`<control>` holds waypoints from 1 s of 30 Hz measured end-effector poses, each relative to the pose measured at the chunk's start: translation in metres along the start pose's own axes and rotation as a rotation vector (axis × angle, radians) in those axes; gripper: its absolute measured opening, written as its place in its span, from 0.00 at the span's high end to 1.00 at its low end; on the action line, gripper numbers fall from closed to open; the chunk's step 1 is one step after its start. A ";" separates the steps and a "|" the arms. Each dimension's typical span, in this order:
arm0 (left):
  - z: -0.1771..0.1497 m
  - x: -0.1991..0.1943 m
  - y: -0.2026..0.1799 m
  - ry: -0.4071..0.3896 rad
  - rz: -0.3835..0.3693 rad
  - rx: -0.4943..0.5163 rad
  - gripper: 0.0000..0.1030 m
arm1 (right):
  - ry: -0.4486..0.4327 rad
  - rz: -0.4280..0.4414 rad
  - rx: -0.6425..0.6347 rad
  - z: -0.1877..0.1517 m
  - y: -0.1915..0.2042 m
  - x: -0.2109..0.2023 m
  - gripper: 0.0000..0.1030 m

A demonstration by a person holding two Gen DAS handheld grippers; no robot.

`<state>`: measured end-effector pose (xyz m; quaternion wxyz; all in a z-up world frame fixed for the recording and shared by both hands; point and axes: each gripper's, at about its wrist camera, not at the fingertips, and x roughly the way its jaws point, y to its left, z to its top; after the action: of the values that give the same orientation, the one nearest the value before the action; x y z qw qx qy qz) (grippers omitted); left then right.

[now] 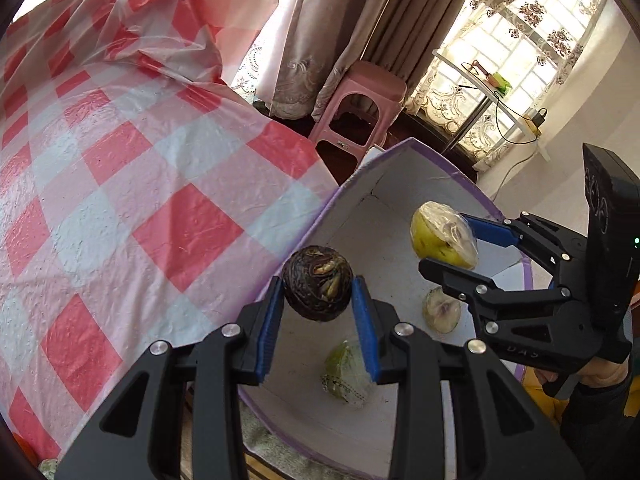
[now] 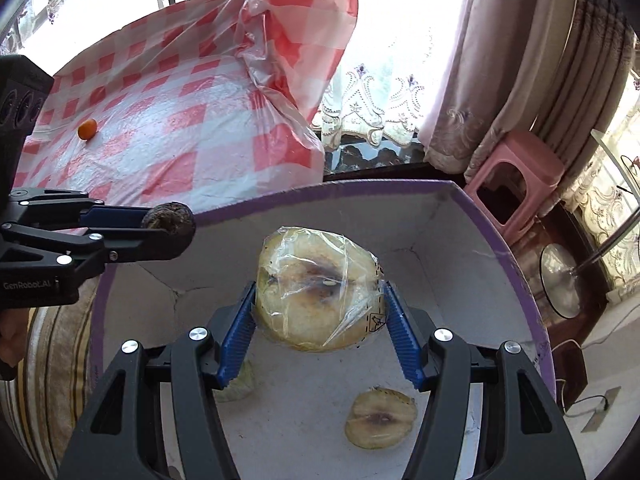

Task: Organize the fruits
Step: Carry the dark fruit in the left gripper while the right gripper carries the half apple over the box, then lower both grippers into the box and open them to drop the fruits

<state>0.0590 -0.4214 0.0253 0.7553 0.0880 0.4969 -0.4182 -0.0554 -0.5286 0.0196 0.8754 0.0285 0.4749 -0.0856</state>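
Your left gripper [image 1: 318, 294] is pinching the dark wrinkled fruit [image 1: 317, 283] between both blue pads [image 1: 269, 320], jaws about half closed and touching it on either side. The fruit hangs in the air over the near-left rim of the purple-edged box [image 1: 404, 184], just inside the wall.

Your right gripper [image 2: 320, 308] is clamped on the plastic-wrapped pear half [image 2: 320, 294], jaws spread wide around it, each pad pressing a side through the wrap (cut face toward the right wrist camera). It is held above the box floor, toward the middle.

Two more wrapped fruit halves lie on the white box floor: one [image 2: 380, 416] near and to the right under your right gripper, the other [image 2: 238, 380] near-left, partly hidden behind the left finger. Both are apart from the held pieces.

Left of the box sits the table under a red-and-white checked plastic cloth [image 1: 140, 184]; a small orange fruit [image 2: 87, 129] rests on it at the far left, well apart from the box. A pink stool [image 1: 356, 104] stands beyond the box, by the curtains [image 1: 320, 20].
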 end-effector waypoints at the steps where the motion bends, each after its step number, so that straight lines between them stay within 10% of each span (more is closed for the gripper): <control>1: -0.002 0.001 -0.005 0.003 -0.001 0.011 0.66 | 0.006 -0.019 -0.001 -0.004 -0.002 0.002 0.41; 30: -0.036 0.029 -0.023 0.036 0.050 0.077 0.66 | -0.012 -0.213 0.112 -0.046 -0.003 -0.003 0.41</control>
<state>0.0226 -0.4319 -0.0104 0.7524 0.1368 0.4918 -0.4163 -0.0960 -0.5251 -0.0031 0.8613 0.0263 0.4644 -0.2044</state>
